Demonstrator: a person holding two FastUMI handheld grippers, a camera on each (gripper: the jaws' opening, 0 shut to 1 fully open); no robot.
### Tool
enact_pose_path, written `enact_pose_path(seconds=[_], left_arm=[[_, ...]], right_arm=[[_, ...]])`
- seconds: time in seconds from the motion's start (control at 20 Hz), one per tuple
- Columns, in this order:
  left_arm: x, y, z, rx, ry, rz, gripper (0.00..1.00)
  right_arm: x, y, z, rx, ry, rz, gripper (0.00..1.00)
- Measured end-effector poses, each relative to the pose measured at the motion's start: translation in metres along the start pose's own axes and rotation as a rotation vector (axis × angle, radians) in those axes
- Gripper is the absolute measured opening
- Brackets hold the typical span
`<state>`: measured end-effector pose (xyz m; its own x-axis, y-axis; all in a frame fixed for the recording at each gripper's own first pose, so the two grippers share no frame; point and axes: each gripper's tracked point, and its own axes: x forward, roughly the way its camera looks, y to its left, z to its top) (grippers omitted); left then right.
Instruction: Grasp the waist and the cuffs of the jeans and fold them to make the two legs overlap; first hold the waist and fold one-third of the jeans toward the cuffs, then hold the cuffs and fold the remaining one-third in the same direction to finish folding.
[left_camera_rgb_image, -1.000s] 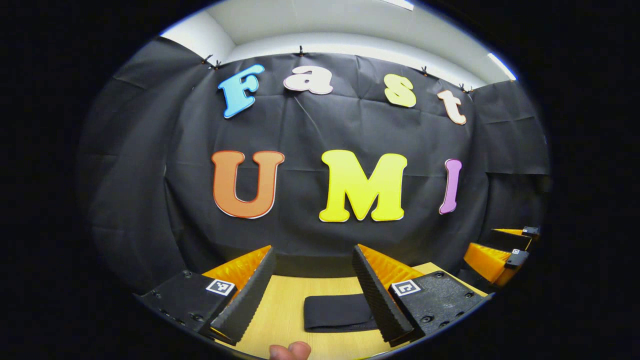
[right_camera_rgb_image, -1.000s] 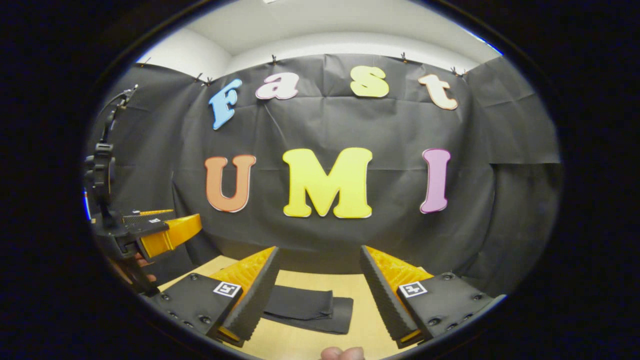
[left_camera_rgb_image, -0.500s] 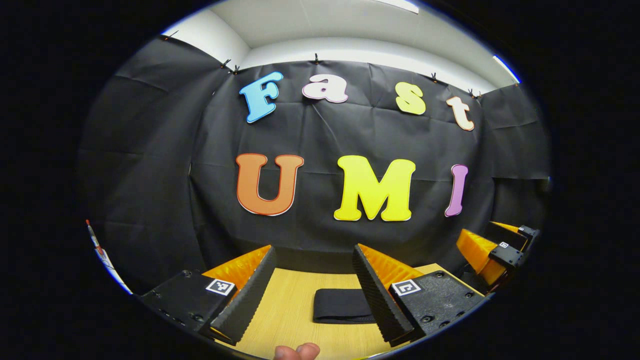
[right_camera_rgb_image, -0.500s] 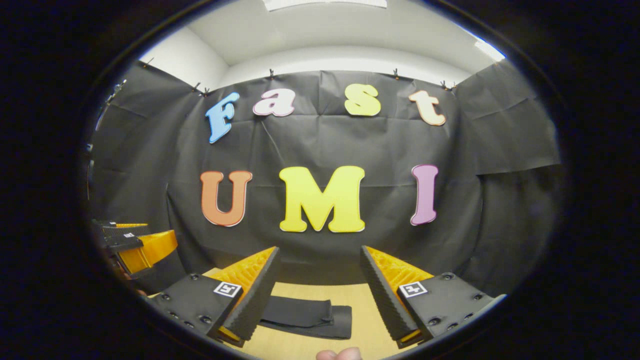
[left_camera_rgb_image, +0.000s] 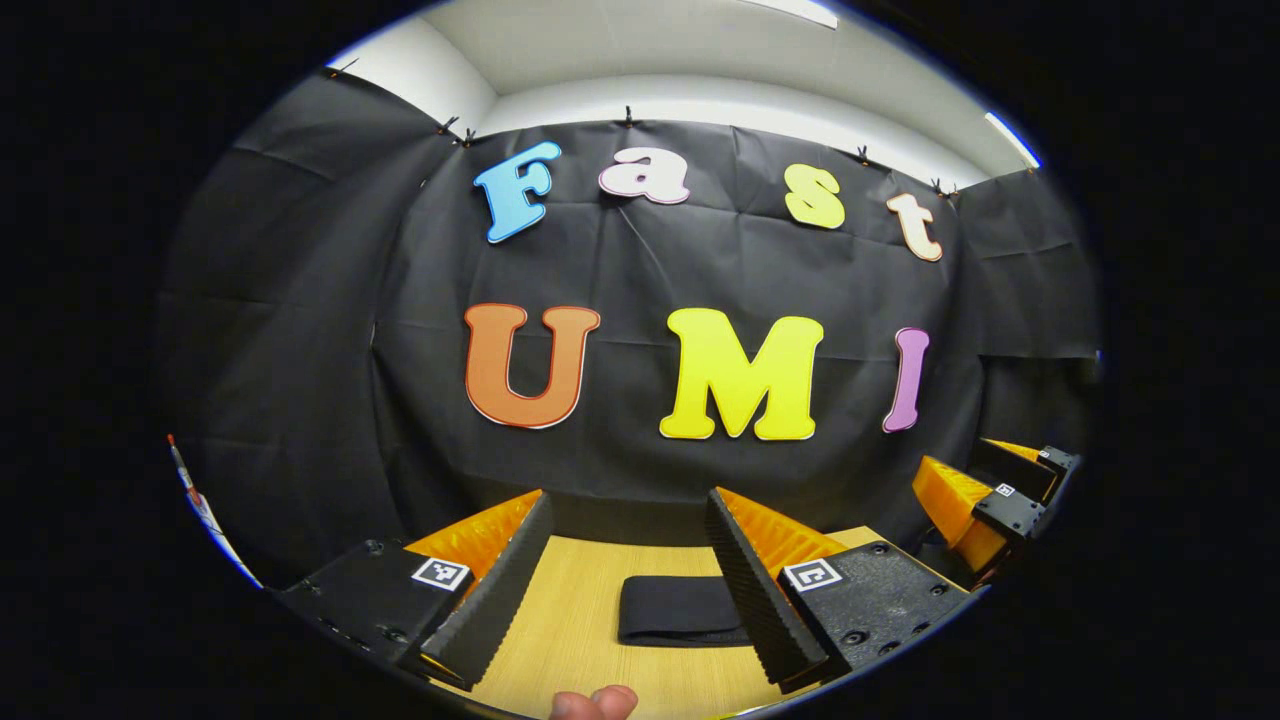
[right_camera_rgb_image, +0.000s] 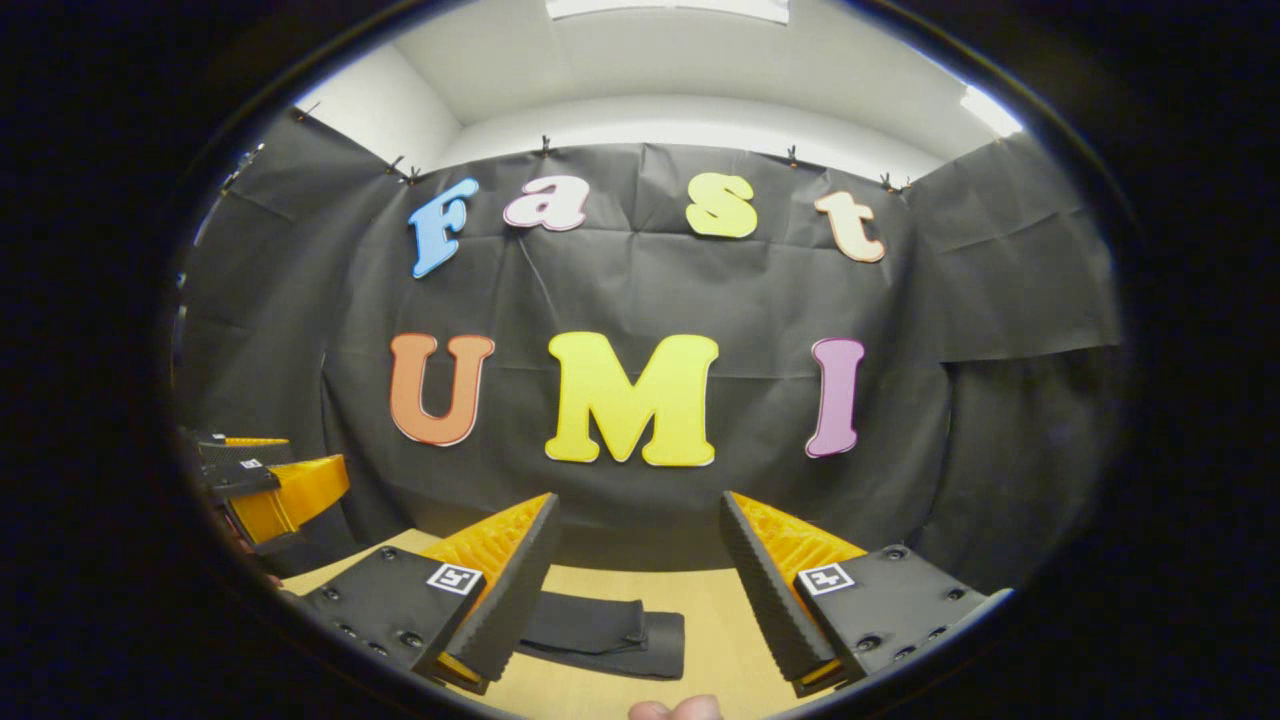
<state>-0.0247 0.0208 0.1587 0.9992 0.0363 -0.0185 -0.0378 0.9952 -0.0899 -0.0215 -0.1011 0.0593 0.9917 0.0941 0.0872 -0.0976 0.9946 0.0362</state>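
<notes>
Two grippers up off the worktop, both with jaws spread wide and nothing between them. In the left gripper view we see the left gripper (left_camera_rgb_image: 628, 575) at the bottom of the frame, its two fingers (left_camera_rgb_image: 490, 590) angled apart, worktop (left_camera_rgb_image: 570, 640) showing in the gap. The jeans (left_camera_rgb_image: 680, 610) lie flat on the worktop as a small dark folded bundle, bottom centre of that frame, in the gap and partly hidden behind the right-hand finger; we see no contact with the gripper. A fingertip of the person's hand (left_camera_rgb_image: 592, 703) pokes in at the very bottom edge. At the right edge of the same frame we see the right gripper (left_camera_rgb_image: 1000, 495), farther off, held above the worktop, jaws look apart.

In the right gripper view the right gripper (right_camera_rgb_image: 635, 575) sits at the bottom of the frame, fingers well apart, holding nothing. The jeans (right_camera_rgb_image: 610, 632) show bottom centre-left, lying on the worktop (right_camera_rgb_image: 720, 640), folded in layers with one layer stepped back from the one under it, partly behind the left-hand finger. We can't tell waist from cuffs. The left gripper (right_camera_rgb_image: 265, 480) shows at the left edge of the frame, raised, clear of the jeans. Another fingertip (right_camera_rgb_image: 675, 709) at the bottom edge.
</notes>
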Motion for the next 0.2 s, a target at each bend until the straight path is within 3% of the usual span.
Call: enact_pose_path(seconds=[0.2], left_arm=[[0.0063, -0.0027, -0.0009, -0.002, -0.001, -0.008, 0.98]], right_arm=[[0.0024, 0.0005, -0.0011, -0.007, 0.008, 0.002, 0.99]])
